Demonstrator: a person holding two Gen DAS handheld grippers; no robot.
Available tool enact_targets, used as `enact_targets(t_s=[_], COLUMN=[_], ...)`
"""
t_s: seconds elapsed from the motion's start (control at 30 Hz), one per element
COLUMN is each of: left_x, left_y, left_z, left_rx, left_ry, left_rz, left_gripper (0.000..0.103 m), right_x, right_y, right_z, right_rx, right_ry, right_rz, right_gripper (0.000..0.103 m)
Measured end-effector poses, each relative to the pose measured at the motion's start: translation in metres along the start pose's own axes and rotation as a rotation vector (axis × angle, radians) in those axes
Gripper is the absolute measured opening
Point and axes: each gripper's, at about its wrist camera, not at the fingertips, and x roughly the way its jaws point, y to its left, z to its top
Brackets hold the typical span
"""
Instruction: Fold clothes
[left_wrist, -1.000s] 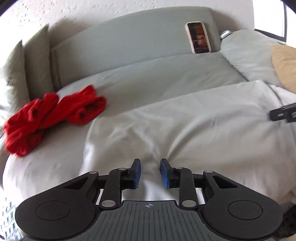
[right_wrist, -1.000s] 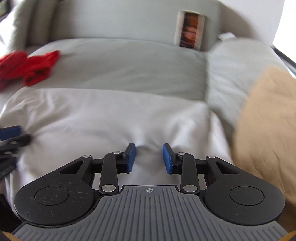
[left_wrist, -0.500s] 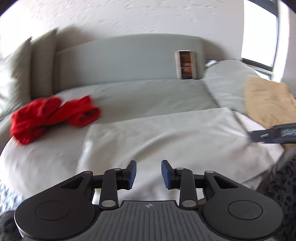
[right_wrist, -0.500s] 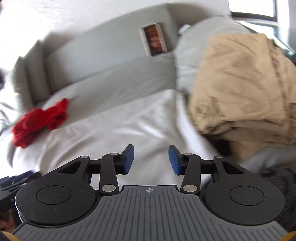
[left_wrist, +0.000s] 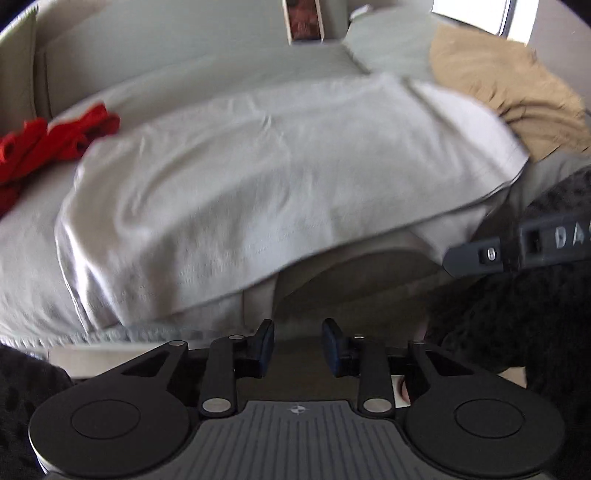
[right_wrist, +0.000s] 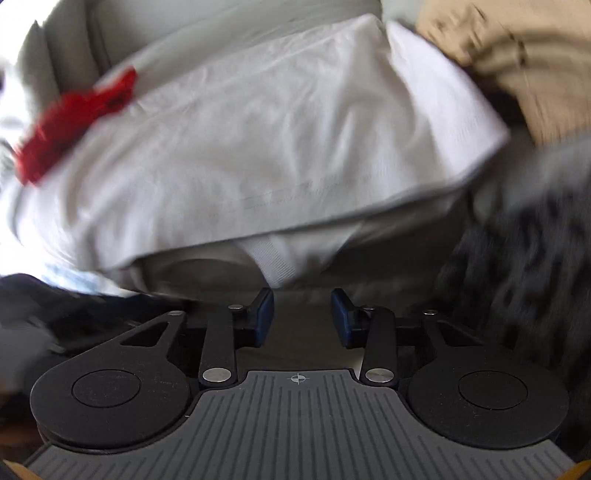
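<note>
1. Between the blue pads of the left gripper nothing sits; its jaws are opening. The right gripper is empty too, jaws closing.
2. Just beyond both lies the white shirt, draped over the sofa edge, not touching either gripper.
3. It looks light, limp and easily wrinkled; I would pinch the near hem at 2 corners.

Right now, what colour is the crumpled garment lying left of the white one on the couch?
Red. The crumpled garment shows best in the left wrist view, beside the white garment.
</note>
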Motion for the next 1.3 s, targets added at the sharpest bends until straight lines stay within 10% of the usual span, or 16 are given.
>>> enact_targets(t_s=[0.27,0.93,1.13,1.3], left_x=[-0.038,-0.012,-0.012,-0.021], left_y=[0.013,0.025,0.035,0.051], left_z=[0.030,0.024,0.020,0.018], left_rx=[-0.085,-0.165,-0.202,-0.261], left_ry=[-0.214,-0.103,-0.102,-0.130], left_rz=[0.081,0.105,0.101,0.097], left_gripper=[0.056,0.057,0.057,0.057], right_x=[-0.073,0.005,-0.003,-0.021], right_y=[-0.032,-0.079,-0.081,-0.070], right_z=[0.029,0.053,0.042,0.039], right_rx=[0.218,0.313,0.344,0.377], right_ry=[-0.381,-0.188,-0.295,-0.361], right_rz=[-0.066,-0.177,-0.123,-0.061], right_gripper=[0.090,0.065,0.008,0.006])
